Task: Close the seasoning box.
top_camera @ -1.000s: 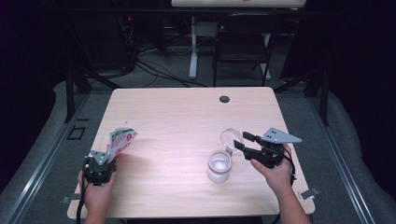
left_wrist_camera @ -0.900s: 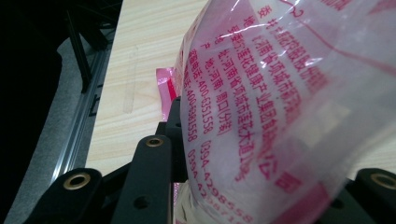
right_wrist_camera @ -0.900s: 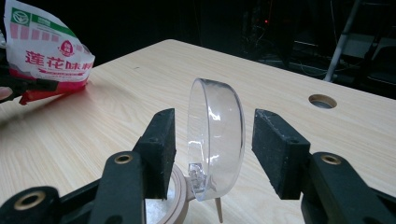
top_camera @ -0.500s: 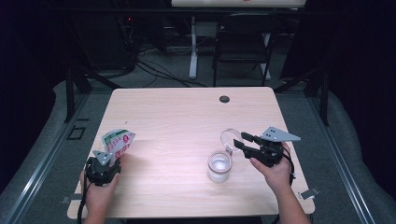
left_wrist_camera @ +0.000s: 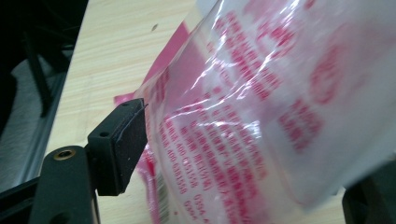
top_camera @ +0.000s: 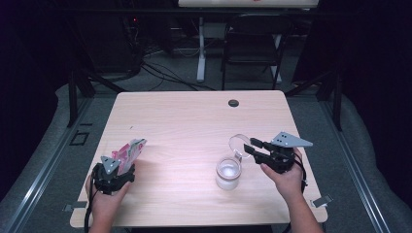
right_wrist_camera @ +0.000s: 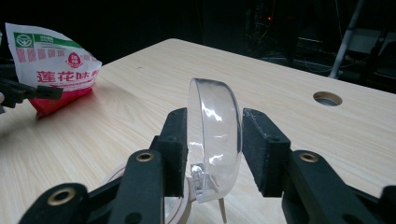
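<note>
The table bears a glass jar near its right front. At the left front, the left gripper has just been opening around the red-and-white packet — jaws slack beside it, apparently releasing it. The right gripper has just been closing on the jar's clear hinged lid, pads at both faces — probably to swing it.

The place looks like a lab or recording studio, not a home. A plain light-wood desk with a round cable hole stands alone on grey carpet, and black curtains close off the sides. Behind the desk, loose cables trail over the floor beside a dark folding chair and the white leg of another table. Metal rails run along the floor at the desk's flanks.
</note>
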The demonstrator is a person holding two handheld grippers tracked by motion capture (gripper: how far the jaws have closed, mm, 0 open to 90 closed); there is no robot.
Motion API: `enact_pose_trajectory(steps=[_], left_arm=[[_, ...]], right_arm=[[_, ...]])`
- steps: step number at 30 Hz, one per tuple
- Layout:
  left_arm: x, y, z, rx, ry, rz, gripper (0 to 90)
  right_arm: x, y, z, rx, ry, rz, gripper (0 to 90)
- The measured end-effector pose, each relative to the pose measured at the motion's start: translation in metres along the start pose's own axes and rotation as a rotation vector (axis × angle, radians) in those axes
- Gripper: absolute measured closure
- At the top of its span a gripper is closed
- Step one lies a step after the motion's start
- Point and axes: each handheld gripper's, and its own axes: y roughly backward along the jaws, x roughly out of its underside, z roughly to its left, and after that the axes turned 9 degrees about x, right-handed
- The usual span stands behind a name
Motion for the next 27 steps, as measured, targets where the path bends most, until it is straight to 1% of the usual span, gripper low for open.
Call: enact_pose_trajectory(steps=[2,3,7,10,15,19,20,23,24,27], left_arm=[[-0.002,0.003,-0.003,0.029,-0.007,-0.012,24.0],[-0.003,0.004,-0.005,0.037,-0.011,-0.018,23.7],[-0.006,0.007,-0.014,0.065,-0.036,-0.026,23.5],[-0.008,0.008,-0.021,0.088,-0.056,-0.031,23.5],[-0.010,0.008,-0.031,0.121,-0.094,-0.029,23.4],[-0.012,0.008,-0.038,0.137,-0.117,-0.022,23.3],[-0.012,0.007,-0.040,0.140,-0.121,-0.024,23.3],[-0.014,0.008,-0.045,0.152,-0.136,-0.028,23.3],[-0.015,0.008,-0.047,0.152,-0.142,-0.031,23.4],[-0.016,0.009,-0.051,0.163,-0.154,-0.036,23.4]], right_arm=[[0.000,0.000,0.000,-0.001,0.003,0.004,63.4],[0.000,0.000,0.001,-0.003,0.001,0.001,64.0],[-0.001,0.001,0.004,0.005,0.021,-0.004,67.9],[-0.002,0.002,0.007,0.023,0.058,0.001,68.4],[-0.003,0.002,0.013,0.031,0.102,0.002,67.8],[-0.002,0.001,0.019,0.019,0.120,-0.006,64.8],[-0.002,0.000,0.021,0.017,0.131,-0.003,64.6],[0.000,-0.003,0.030,0.011,0.182,0.003,64.2],[0.000,-0.003,0.032,0.017,0.206,0.003,64.1],[0.000,-0.003,0.038,0.026,0.247,0.007,64.0]])
